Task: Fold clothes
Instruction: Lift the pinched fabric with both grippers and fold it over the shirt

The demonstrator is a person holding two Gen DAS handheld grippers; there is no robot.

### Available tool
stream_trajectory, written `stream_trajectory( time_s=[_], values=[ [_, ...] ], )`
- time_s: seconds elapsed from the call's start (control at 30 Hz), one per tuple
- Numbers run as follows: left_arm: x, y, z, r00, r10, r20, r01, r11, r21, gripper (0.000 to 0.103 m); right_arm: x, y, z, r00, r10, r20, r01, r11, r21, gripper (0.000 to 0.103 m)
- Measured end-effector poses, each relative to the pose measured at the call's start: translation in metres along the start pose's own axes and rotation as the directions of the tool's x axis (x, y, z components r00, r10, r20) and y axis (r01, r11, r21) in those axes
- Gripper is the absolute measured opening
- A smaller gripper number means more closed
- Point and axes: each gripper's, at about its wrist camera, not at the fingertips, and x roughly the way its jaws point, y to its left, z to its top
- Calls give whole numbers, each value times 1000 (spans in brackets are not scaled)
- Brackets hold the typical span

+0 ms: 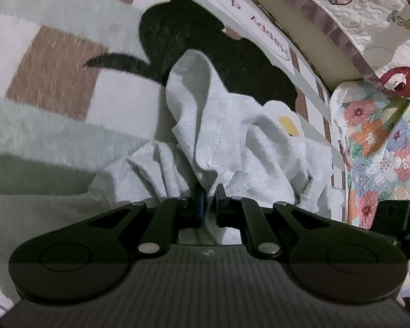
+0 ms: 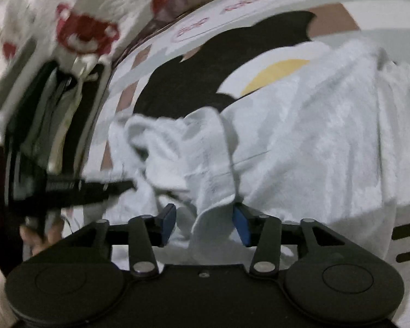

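Our left gripper point(image 1: 210, 191) is pinched tight on a fold of the white garment point(image 1: 227, 142). Our right gripper point(image 2: 203, 220) stands wide open, a hem between its pads, ungripped. The garment lies crumpled on the rug point(image 1: 52, 63).

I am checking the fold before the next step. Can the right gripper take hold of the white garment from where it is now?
Probably yes: the right gripper stands open with a fold of the white garment already between its fingers, and nothing blocks it.

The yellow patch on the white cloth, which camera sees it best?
The right wrist view: the yellow patch lies large and open on the white cloth. The left wrist view shows only a small piece among folds.
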Motion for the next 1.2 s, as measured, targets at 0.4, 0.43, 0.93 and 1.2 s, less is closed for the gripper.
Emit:
stream_trajectory(
  time_s=[0.4,0.43,0.93,1.2],
  values=[
    [-7,-8,0,994,-99,54,99,995,5,7,-15,27,18,990,-43,132,65,984,-165,10],
    [-7,-8,0,994,-99,49,99,995,4,7,-21,37,20,985,-84,154,117,967,-227,9],
    [-12,-20,-1,997,-13,72,6,995,97,5,-96,19,67,633,-531,563,766,537,-354,5],
    [-5,-31,-7,998,-59,20,56,989,137,7,-135,-50,79,574,-610,546,771,628,-107,5]
  ],
)
